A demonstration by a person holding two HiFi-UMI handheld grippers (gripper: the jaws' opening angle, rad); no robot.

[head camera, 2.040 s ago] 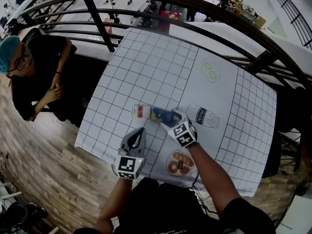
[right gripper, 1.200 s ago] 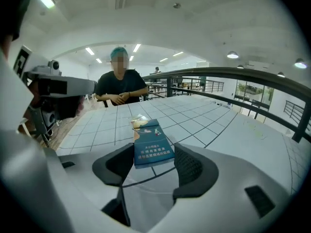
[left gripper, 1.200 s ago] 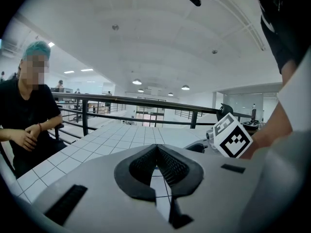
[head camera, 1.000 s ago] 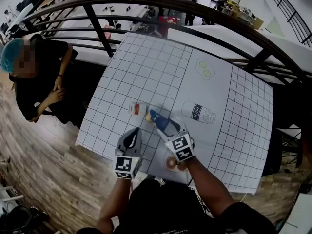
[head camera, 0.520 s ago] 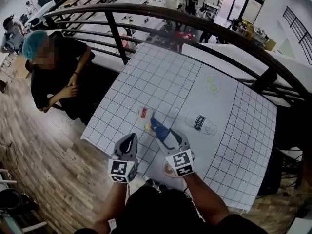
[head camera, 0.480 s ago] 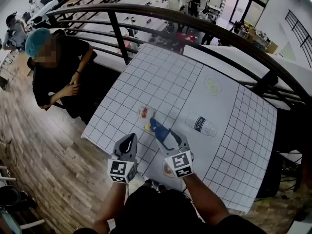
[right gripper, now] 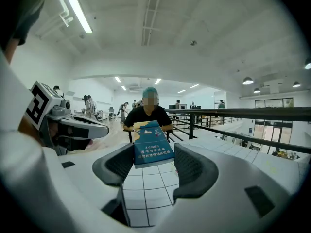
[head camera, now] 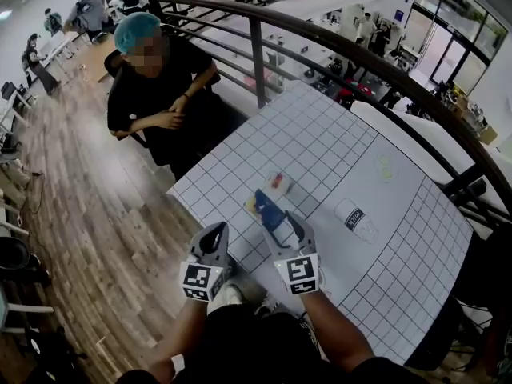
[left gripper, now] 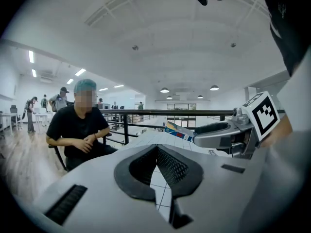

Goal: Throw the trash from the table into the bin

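— Two grippers in your hands: how do the jaws stand?
— My right gripper [right gripper: 153, 164] is pinching a blue carton [right gripper: 152, 147] by its near end, one pad against each side. The carton sticks out ahead of the jaws with a printed face turned toward me. My left gripper [left gripper: 156, 154] has its jaws pressed together with nothing between them.
— Where is that carton in relation to the table?
— Off its top. In my head view the right gripper [head camera: 280, 222] holds the carton [head camera: 268, 209] above the near-left part of the gridded table [head camera: 320, 142]. The left gripper [head camera: 214, 234] hangs just left of it, at the table's near-left edge. The two grippers are near each other and apart.
— What lies on the table?
— Just beyond the held carton, a small white-and-red carton [head camera: 278, 183] lies on its side. Close by is a yellowish piece [head camera: 251, 206], partly hidden, so I cannot tell what it is. Further right, a milk bottle drawing [head camera: 354, 218] is printed on the sheet.
— And past the table?
— A seated person [head camera: 156, 86] in black with a teal cap sits off the far-left side, hands together, on the wooden floor [head camera: 96, 214]. A dark railing [head camera: 336, 42] curves behind the table.
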